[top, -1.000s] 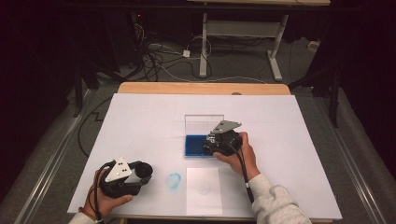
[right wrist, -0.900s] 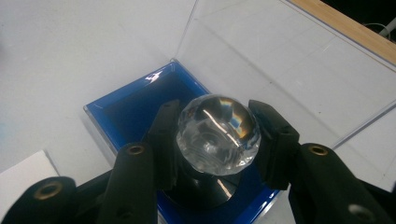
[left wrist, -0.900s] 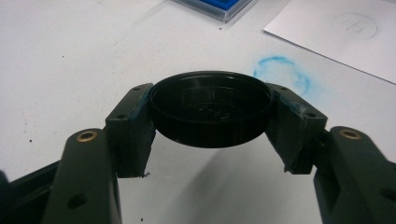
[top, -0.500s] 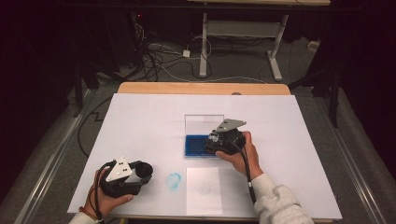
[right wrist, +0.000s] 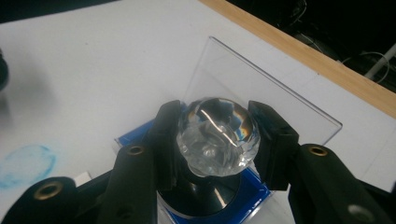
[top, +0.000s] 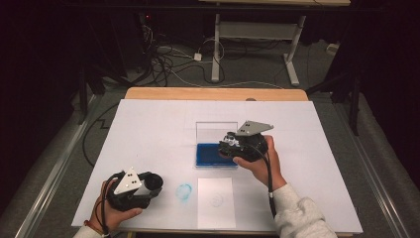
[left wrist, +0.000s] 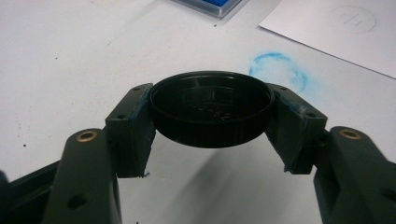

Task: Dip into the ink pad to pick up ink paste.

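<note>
High view: the right tool [top: 232, 147] hangs over the blue ink pad [top: 210, 154], which sits in an open clear case with the lid standing up, a little past the middle of the white surface [top: 148, 124]. The left tool [top: 148, 184] rests at about 7 o'clock on the surface, near its front edge. Between the tools, at 6 o'clock from the pad, lies a white paper sheet [top: 215, 201] with a faint round print, and just beside it, at its 9 o'clock, a blue ring smear [top: 184, 191].

Left gripper view: the left tool [left wrist: 211, 122] is closed on a black round cap [left wrist: 211, 114], held level between the pads. The smear [left wrist: 279, 70] is at 1 o'clock from the cap, on the bare surface.

Right gripper view: the right tool [right wrist: 215, 135] grips the clear faceted knob [right wrist: 218, 136] of a stamp; the dark base [right wrist: 205, 198] below is over the blue pad [right wrist: 254, 196].

What could go wrong: the knob is smooth and round, so the stamp may turn or slip in the pads and fall, marking the surface as the smear already does. When the stamp moves to the sheet, a tilted base would give a partial print. The light case may also stick to the stamp and lift with it.
</note>
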Available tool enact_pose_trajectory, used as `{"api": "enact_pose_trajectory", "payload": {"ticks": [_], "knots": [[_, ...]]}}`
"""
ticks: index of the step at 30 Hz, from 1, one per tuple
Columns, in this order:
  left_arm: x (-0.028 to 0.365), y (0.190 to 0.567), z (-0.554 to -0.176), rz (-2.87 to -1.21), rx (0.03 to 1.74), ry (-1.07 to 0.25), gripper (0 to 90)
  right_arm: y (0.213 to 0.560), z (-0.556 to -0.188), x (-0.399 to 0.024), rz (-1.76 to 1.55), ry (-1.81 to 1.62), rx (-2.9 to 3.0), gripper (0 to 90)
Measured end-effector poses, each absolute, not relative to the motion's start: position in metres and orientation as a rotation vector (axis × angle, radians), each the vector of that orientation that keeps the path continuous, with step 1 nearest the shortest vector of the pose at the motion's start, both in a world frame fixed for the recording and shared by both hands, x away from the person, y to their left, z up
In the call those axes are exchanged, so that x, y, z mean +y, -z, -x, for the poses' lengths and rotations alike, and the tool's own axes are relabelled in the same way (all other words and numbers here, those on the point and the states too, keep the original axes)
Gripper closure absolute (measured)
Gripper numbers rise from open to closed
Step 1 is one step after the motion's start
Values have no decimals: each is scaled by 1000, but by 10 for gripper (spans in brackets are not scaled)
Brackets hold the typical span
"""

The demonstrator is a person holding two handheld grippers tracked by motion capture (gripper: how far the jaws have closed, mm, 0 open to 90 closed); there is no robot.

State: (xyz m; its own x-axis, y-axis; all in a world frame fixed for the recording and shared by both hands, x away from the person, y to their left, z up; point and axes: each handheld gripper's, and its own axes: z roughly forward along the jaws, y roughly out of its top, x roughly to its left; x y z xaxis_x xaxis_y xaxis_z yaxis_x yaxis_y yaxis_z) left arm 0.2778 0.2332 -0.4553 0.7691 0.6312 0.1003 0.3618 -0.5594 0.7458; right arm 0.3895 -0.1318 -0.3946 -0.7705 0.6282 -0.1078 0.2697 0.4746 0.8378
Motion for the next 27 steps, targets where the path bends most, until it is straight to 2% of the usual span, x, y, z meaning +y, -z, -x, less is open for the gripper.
{"api": "enact_pose_trajectory", "payload": {"ticks": [27], "knots": [[233, 454, -279, -2218, 726, -464, 367, 357, -351, -133, -571, -1375, 2316, 572]]}}
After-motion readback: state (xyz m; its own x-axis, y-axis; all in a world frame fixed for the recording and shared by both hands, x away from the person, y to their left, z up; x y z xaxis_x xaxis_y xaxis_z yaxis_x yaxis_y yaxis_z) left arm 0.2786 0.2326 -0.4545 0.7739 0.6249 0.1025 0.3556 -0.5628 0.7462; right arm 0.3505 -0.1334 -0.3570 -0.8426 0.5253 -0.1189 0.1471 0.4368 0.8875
